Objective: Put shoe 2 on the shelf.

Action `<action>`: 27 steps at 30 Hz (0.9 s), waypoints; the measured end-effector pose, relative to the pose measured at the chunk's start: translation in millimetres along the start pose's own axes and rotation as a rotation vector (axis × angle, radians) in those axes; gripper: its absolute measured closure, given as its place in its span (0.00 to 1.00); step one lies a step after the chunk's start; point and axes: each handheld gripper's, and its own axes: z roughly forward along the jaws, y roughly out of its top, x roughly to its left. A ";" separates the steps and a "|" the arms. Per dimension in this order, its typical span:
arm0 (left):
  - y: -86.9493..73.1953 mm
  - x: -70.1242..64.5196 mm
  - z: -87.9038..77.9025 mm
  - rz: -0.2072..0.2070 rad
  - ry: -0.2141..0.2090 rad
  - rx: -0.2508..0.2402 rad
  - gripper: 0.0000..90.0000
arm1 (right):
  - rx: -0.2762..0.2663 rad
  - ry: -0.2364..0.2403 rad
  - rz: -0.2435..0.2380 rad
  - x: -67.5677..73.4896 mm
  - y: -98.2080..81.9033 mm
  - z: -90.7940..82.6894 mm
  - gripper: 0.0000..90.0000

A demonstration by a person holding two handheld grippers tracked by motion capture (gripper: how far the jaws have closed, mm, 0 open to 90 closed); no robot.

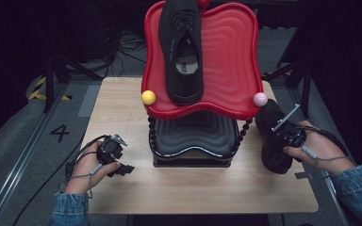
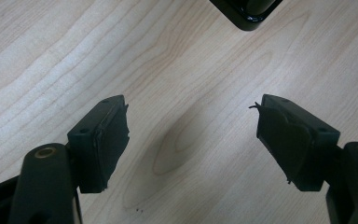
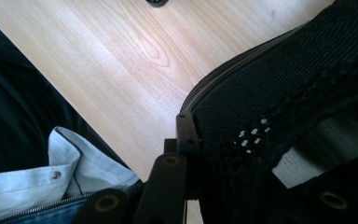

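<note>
R gripper (image 1: 283, 136): clamped on black shoe (image 1: 272, 136) just right of rack (image 1: 193, 141), prob. by the collar; pads hidden by knit.
Shoe: off table (image 1: 122, 188), seems lifted, likely headed for rack's empty lower tier beside it.
2nd shoe (image 1: 181, 47): already on rack's red top tray (image 1: 231, 56).
L gripper (image 2: 191, 135): jaws apart, nothing btwn, idle left of rack, clear of the work.

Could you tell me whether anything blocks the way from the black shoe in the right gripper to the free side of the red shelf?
Nothing visible does. The right gripper holds the black shoe at the table's right edge, beside the rack. The right half of the red shelf is bare; only the pink ball at its corner lies near the path.
</note>
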 end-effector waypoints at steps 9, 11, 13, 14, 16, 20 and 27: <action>-1.2 -1.2 -1.0 0.002 0.060 0.032 0.28 | -0.035 -0.028 -0.016 13.8 4.8 -51.7 0.98; -1.5 0.8 -1.6 0.002 0.082 0.033 0.28 | -0.039 -0.039 -0.028 17.7 5.6 -62.7 0.98; -1.8 1.0 -1.4 -0.002 0.074 0.029 0.28 | -0.038 -0.039 -0.029 18.8 5.8 -66.4 0.98; -2.4 1.2 -0.6 -0.002 0.073 0.042 0.28 | -0.045 -0.040 -0.034 21.3 6.2 -74.9 0.98; -3.3 0.9 0.3 -0.013 0.065 0.047 0.27 | -0.052 -0.037 -0.037 23.2 6.7 -82.8 0.98; -4.0 1.0 0.1 -0.025 0.058 0.045 0.27 | -0.072 -0.036 -0.045 28.7 8.0 -98.9 0.97; -5.1 6.1 2.2 -0.022 0.070 0.059 0.27 | -0.084 -0.049 -0.055 39.5 9.4 -123.9 0.97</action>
